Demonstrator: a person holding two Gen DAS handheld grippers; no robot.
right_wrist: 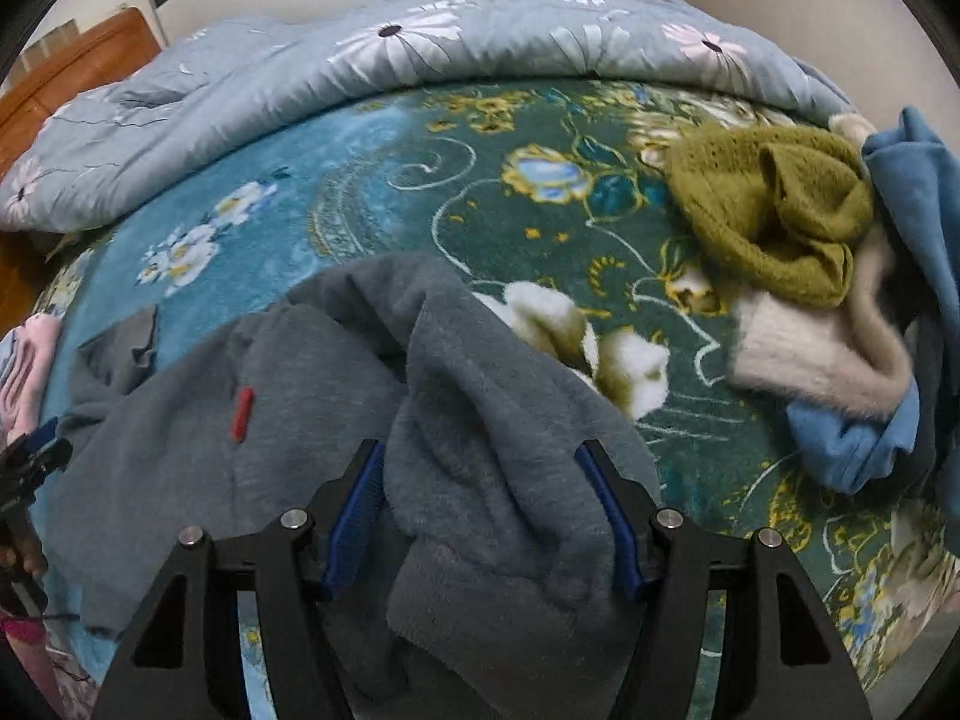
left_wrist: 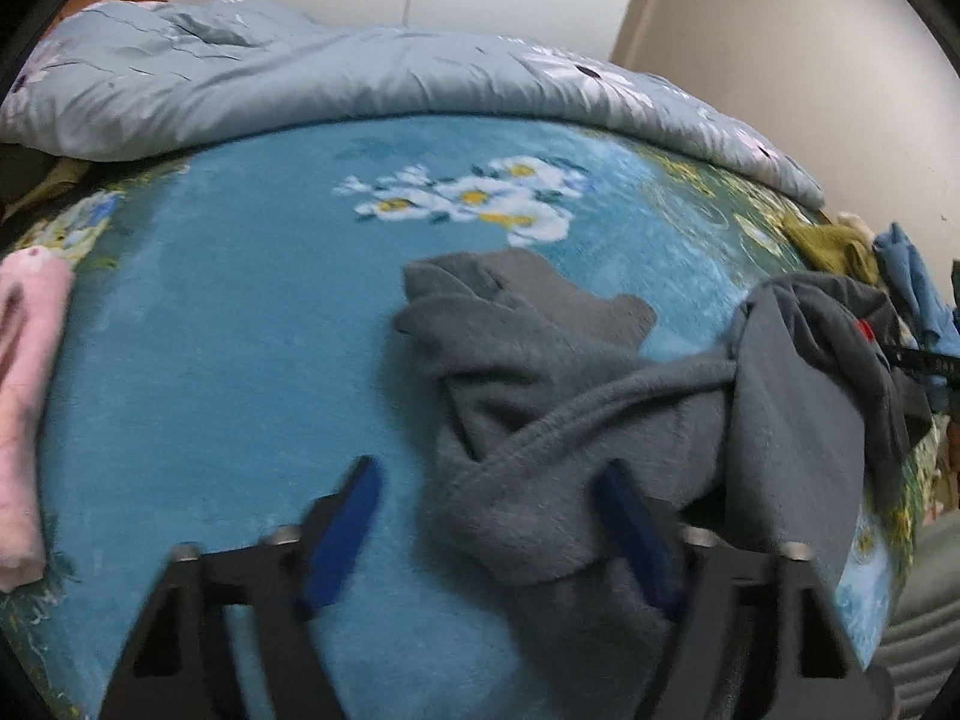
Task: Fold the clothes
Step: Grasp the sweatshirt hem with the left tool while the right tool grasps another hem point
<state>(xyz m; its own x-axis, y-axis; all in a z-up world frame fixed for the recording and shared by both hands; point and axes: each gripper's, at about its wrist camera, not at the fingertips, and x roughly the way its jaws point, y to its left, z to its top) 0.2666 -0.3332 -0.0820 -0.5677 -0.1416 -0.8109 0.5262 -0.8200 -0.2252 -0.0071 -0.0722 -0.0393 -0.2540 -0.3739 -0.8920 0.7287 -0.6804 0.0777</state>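
sweater (right_wrist: 300,396) on blanket (right_wrist: 372,180), quilt (right_wrist: 300,72) seemingly behind

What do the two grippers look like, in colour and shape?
Both look alike. The left gripper and the right gripper each have a matte black angular frame with triangular cut-outs and round silver bolt heads. The fingers carry flat blue pads; on the right gripper's fingers the pads look ribbed. No cables or sleeves show.
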